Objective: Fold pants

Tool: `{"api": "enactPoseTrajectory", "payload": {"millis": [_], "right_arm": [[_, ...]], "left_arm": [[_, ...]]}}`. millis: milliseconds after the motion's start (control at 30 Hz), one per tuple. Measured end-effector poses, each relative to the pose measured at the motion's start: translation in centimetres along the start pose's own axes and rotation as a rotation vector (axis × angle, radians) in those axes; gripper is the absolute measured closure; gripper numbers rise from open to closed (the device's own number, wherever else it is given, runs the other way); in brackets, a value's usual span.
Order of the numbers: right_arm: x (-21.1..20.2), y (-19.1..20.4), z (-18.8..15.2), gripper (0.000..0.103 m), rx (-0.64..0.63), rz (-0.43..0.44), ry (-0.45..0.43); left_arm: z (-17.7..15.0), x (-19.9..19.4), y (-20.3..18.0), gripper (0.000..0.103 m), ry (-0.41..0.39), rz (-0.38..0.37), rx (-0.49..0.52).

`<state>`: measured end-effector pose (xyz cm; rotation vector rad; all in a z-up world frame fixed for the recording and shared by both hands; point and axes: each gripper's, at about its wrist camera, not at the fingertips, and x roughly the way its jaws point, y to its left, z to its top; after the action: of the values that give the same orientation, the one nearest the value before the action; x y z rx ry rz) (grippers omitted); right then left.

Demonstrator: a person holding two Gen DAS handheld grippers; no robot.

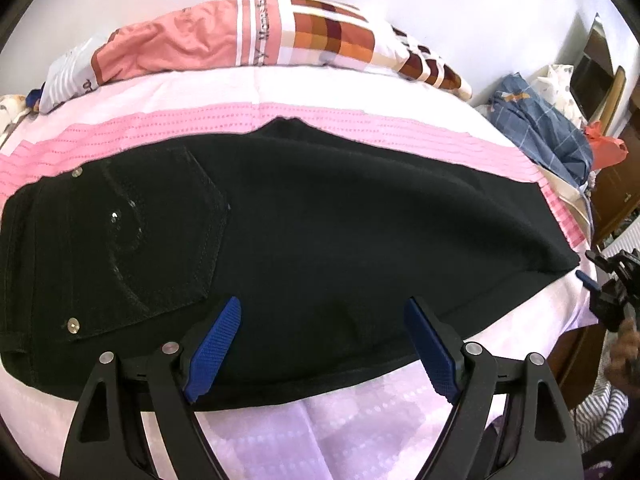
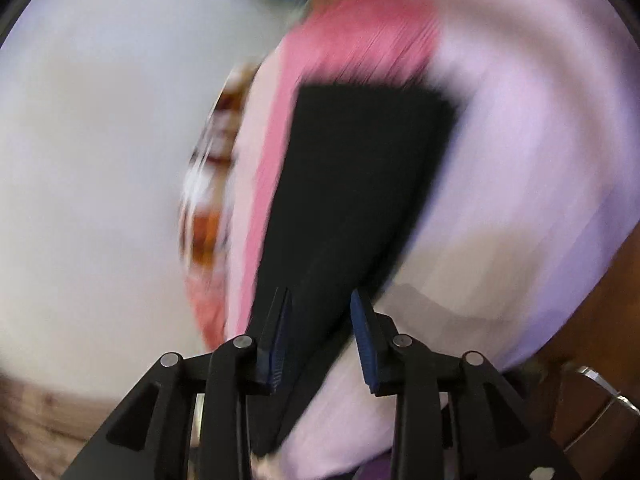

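Black pants (image 1: 320, 232) lie flat across the pink and white bed, folded lengthwise, with the waistband and a sequinned back pocket (image 1: 160, 232) at the left. My left gripper (image 1: 322, 312) is open over the pants' near edge, holding nothing. My right gripper (image 1: 608, 284) shows at the far right by the leg end. The right wrist view is heavily blurred: my right gripper (image 2: 320, 304) is open there, with the black pants (image 2: 352, 184) stretching away between its fingers.
A pink and plaid quilt (image 1: 256, 36) lies rolled along the bed's far side. A blue checked cloth (image 1: 544, 128) is heaped at the right, near wooden furniture (image 1: 612, 196). The bed's pink sheet (image 1: 360, 420) shows in front.
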<state>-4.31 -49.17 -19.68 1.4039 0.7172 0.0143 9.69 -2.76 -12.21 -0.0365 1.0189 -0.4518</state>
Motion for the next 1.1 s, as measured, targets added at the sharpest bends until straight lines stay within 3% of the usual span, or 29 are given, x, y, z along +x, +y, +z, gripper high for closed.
{"api": "enactPoseTrajectory", "payload": {"millis": [100,233,333,567,833,867,900,933,1100], "right_arm": [[5.3,1.1,-3.8,0.072,-0.012,0.082,0.190],[10.3,0.6,-6.1,0.072,0.063,0.111,0.283],[12.1,0.8,-6.5,0.072,0.060,0.107,0.294],[12.7,2.2,-7.0,0.074,0.001,-0.009,0.250],[13.7,5.0,-7.9,0.062,-0.072,-0.036,0.198],[13.8,5.2,-7.9,0.066,-0.078,-0.039,0.203],[13.9,5.3,-8.0,0.087,-0.082,-0.050,0.212],[14.1,5.2,-7.9,0.096,-0.086,-0.081,0.231],[12.3,4.9,-8.5,0.097,-0.062,-0.058,0.253]], "left_arm": [[0.0,-0.4,0.2,0.019,-0.020,-0.008,0.004],[-0.1,-0.1,0.9,0.019,-0.012,-0.008,-0.011],[-0.2,-0.2,1.6,0.019,-0.023,-0.022,-0.037],[-0.1,-0.1,3.0,0.019,-0.029,-0.049,-0.101],[-0.6,0.4,3.3,0.019,-0.029,-0.050,-0.117],[-0.6,0.4,3.2,0.019,-0.027,-0.047,-0.112],[-0.6,0.4,3.3,0.019,-0.027,-0.044,-0.109],[-0.5,0.3,3.3,0.019,-0.028,-0.041,-0.106],[-0.5,-0.4,3.8,0.019,-0.029,-0.022,-0.103]]}}
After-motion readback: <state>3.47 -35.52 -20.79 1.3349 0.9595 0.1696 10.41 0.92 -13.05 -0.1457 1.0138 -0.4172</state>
